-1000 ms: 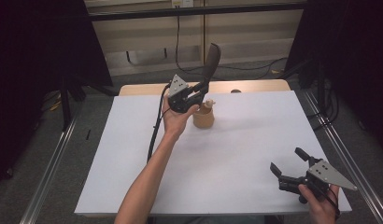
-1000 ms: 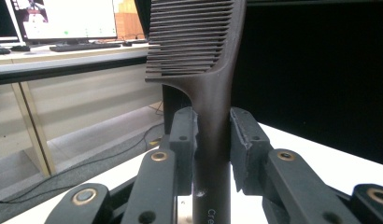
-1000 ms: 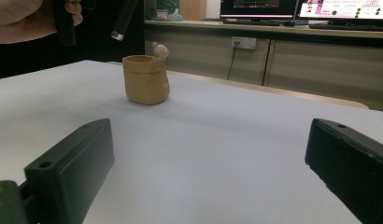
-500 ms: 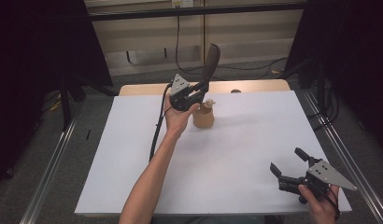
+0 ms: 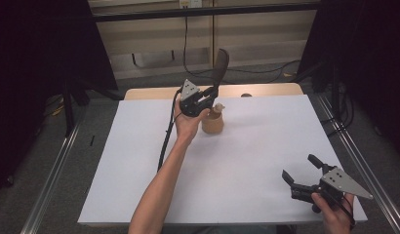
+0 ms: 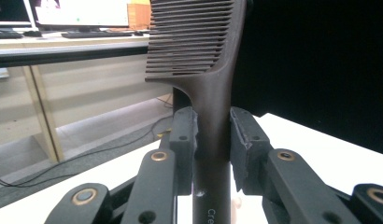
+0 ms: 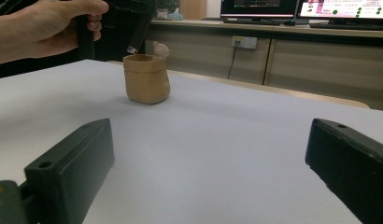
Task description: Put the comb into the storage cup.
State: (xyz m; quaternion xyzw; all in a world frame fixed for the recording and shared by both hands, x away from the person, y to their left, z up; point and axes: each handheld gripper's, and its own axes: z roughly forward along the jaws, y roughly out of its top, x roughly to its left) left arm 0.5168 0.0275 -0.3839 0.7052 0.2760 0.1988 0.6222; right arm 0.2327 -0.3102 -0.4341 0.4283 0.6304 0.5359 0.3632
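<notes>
High view. Left gripper [image 5: 208, 97], at the far middle of the white table [image 5: 139, 185], clamps a dark comb [image 5: 219, 68] by its handle. The toothed head rises above the gripper; the handle's lower end hangs just over a small tan pot [image 5: 212, 124] directly below and beside the jaws. Right gripper [image 5: 301, 176] rests at the near right edge, jaws spread, nothing between them, well apart from pot and comb.

Left gripper view. Both pads press the comb [image 6: 213, 116] just under the teeth. Judged stiff, light, smooth plastic; liable to swivel in a two-point grip. The handle neck is the sound place to hold, never the thin teeth.

Right gripper view. Pot [image 7: 146, 78] stands upright ahead of the released jaws, with the handle tip [image 7: 139, 32] above its rim. Pot is judged light and easily tipped.
</notes>
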